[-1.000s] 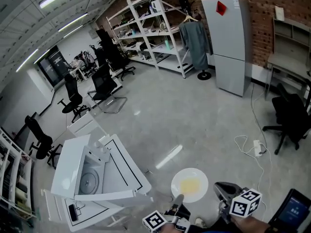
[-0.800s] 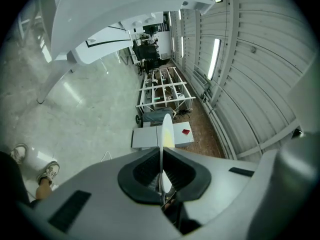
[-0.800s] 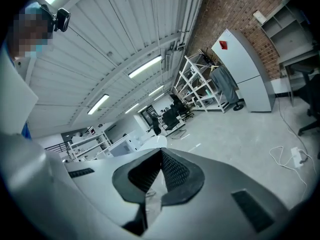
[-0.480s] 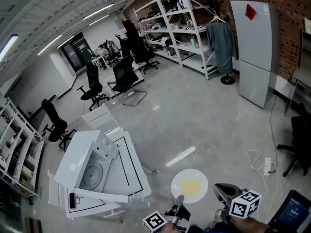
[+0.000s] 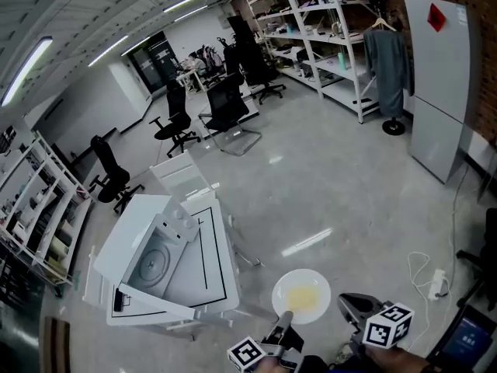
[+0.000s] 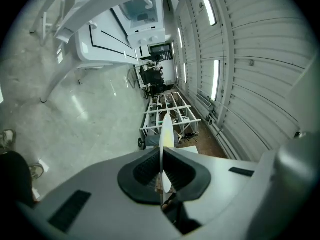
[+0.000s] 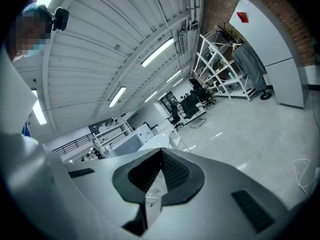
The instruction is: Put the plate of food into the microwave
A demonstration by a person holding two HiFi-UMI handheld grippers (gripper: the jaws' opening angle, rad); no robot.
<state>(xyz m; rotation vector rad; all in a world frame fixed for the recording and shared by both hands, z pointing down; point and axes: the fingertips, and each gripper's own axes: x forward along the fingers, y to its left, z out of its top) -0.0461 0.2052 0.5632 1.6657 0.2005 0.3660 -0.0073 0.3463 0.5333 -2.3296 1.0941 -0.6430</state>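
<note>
A white plate [image 5: 301,295] with yellow food on it hangs over the floor at the bottom of the head view. My left gripper [image 5: 285,318] is shut on its near rim. In the left gripper view the plate [image 6: 164,126] stands edge-on between the pressed pads of the left gripper [image 6: 161,153]. The white microwave [image 5: 167,264] sits to the left with its door swung open and the turntable showing; its body [image 6: 122,26] fills the top of the left gripper view. My right gripper [image 5: 351,308] hovers just right of the plate, and its view shows the right gripper [image 7: 161,153] shut on nothing.
Black office chairs [image 5: 227,107] and metal shelving [image 5: 326,29] stand further back. A tall grey fridge [image 5: 444,84] is at the right by the brick wall. A white cable with a power strip [image 5: 436,282] lies on the floor at the right. A phone screen [image 5: 466,340] shows at the bottom right.
The head view has swung left, so the fridge and shelves slid to the right and the microwave sits nearer the middle. The plate stays held in the left gripper.
</note>
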